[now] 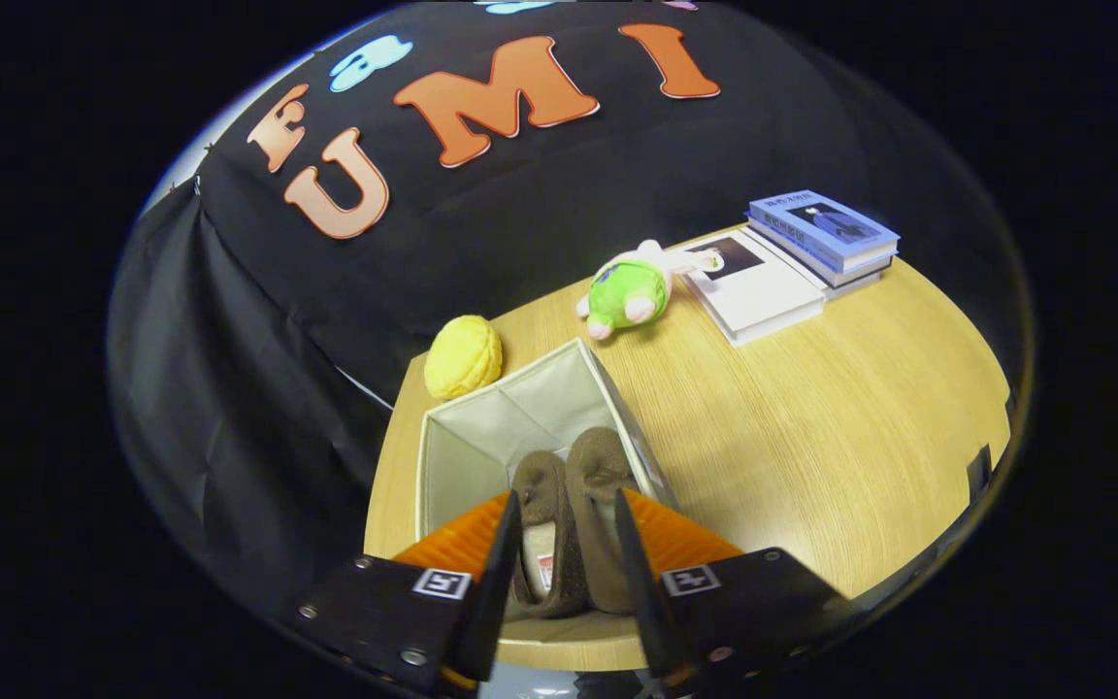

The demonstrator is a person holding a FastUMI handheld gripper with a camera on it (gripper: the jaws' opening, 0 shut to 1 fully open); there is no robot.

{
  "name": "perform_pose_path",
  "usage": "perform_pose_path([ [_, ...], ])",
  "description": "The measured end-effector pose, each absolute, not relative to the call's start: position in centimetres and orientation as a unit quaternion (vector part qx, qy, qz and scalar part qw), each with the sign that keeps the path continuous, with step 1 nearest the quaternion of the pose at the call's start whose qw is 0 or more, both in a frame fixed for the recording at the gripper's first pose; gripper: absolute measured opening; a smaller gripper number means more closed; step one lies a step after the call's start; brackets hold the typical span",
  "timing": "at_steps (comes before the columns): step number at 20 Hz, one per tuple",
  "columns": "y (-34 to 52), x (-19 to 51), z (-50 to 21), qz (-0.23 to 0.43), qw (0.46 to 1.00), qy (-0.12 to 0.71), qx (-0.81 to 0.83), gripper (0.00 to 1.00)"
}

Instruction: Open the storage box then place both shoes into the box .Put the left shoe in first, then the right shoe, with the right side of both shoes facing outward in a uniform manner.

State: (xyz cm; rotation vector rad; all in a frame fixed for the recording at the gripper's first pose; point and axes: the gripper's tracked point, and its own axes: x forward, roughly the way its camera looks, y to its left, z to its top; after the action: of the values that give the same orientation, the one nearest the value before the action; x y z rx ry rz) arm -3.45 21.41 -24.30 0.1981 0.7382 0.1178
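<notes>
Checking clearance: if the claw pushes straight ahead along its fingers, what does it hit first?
Probably the two brown shoes, side by side in the open storage box, between the fingers of the open claw. Depth is unclear; contact can't be ruled out.

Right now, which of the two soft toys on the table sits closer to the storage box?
The yellow round plush: it sits right by the far corner of the open storage box. The green plush lies farther off, beside the books.
</notes>
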Motion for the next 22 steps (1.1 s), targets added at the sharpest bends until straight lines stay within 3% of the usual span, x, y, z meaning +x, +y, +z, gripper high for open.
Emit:
perform_pose_path([
  [3, 20.6, -3.2, -22.9, 0.057, 0.933, 0.345, 0.082, 0.99],
  [22, 7.8, 0.5, -2.3, -0.015, 0.994, 0.106, -0.038, 0.98],
])
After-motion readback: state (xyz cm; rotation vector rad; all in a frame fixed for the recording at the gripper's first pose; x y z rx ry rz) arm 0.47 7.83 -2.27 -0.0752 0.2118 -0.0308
